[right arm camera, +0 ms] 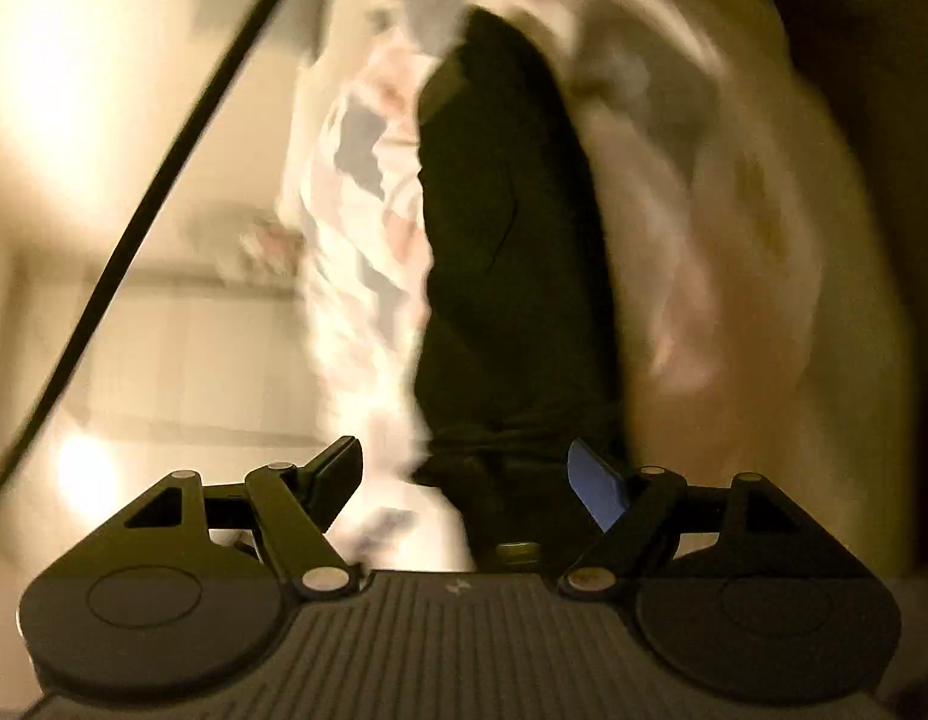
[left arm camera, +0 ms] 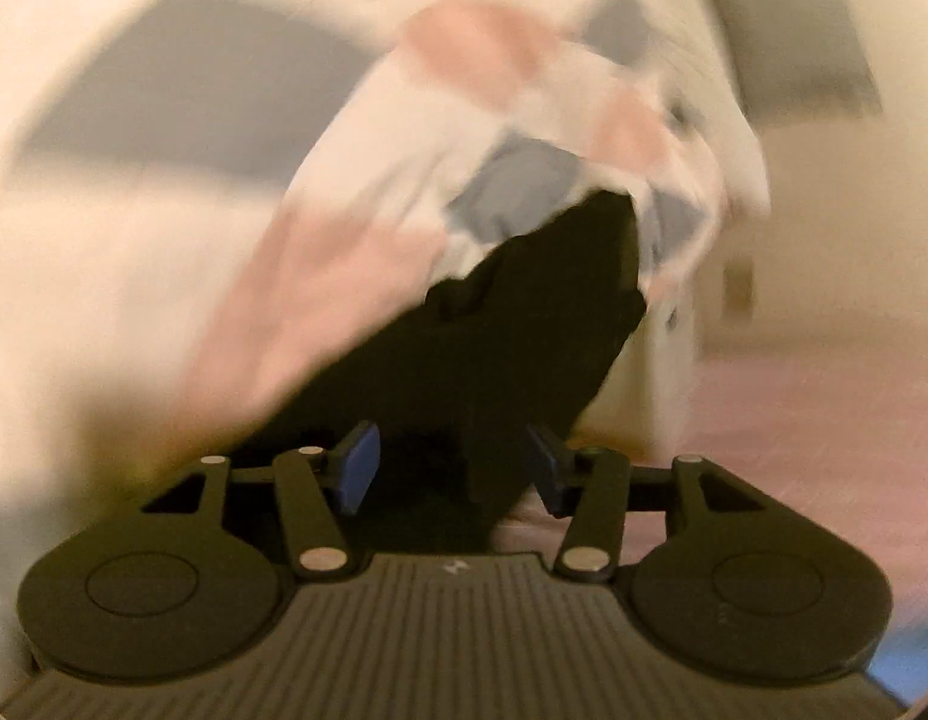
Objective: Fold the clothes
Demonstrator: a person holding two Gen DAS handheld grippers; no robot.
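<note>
Left wrist view: the left gripper has its fingers drawn together into one dark mass, clenched on a bunched edge of the patterned cloth, white with pink and grey patches; the cloth rises up and leftward from the tips, lifted off the pink surface at lower right; heavy blur hides finer detail.

Right wrist view: the right gripper shows its fingers likewise closed as a single dark column; the same cloth hangs along its left side and appears pinched near the tip, though blur leaves the exact hold uncertain; a dark cable crosses diagonally at left.

Judgement: the garment hangs between both grippers; good practice would be to keep both grips firm and spread the held edge taut, so the cloth hangs flat without twisting.
</note>
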